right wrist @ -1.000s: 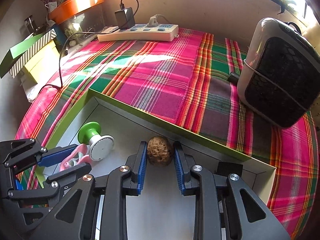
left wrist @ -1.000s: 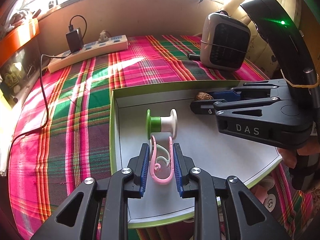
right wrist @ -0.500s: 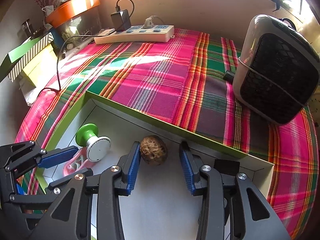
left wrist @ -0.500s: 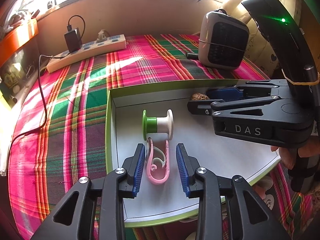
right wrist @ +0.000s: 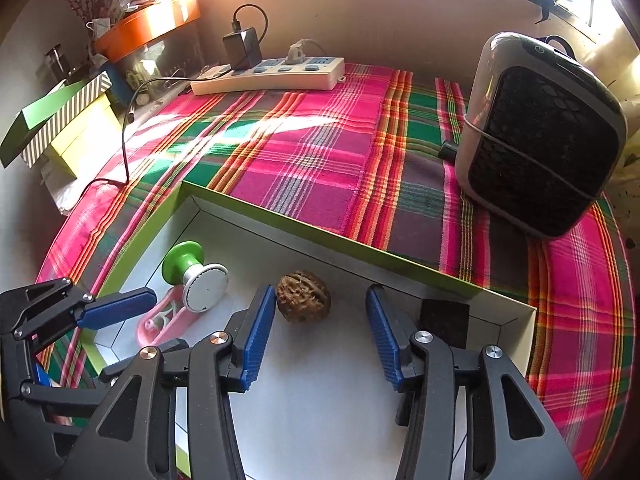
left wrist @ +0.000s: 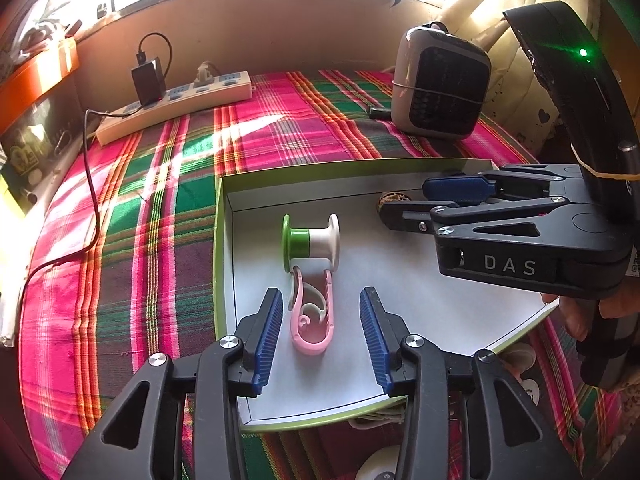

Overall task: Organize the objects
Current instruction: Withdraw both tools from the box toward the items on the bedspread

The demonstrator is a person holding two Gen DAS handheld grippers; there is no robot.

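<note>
A shallow green-edged box [left wrist: 218, 240] with a white floor lies on the plaid cloth. In it lie a pink clip [left wrist: 312, 316], a green and white spool [left wrist: 310, 242] and a brown walnut [right wrist: 304, 296]. My left gripper [left wrist: 320, 336] is open, its blue pads either side of the pink clip and clear of it. My right gripper [right wrist: 320, 332] is open, the walnut just ahead between its pads, near the left one. The right gripper also shows in the left wrist view [left wrist: 440, 200], hiding most of the walnut [left wrist: 390, 200]. A black block [right wrist: 444, 316] sits in the box corner.
A grey fan heater [right wrist: 540, 136] stands at the back right. A white power strip [right wrist: 272, 74] with a black charger and cable lies at the back. Striped and yellow boxes [right wrist: 68, 120] sit off the left edge. White objects [left wrist: 520, 356] lie beyond the box's near edge.
Both grippers opened: the left let go of the pink clip and the right let go of the walnut. Both objects now rest on the box floor. Both grippers drew back slightly.
</note>
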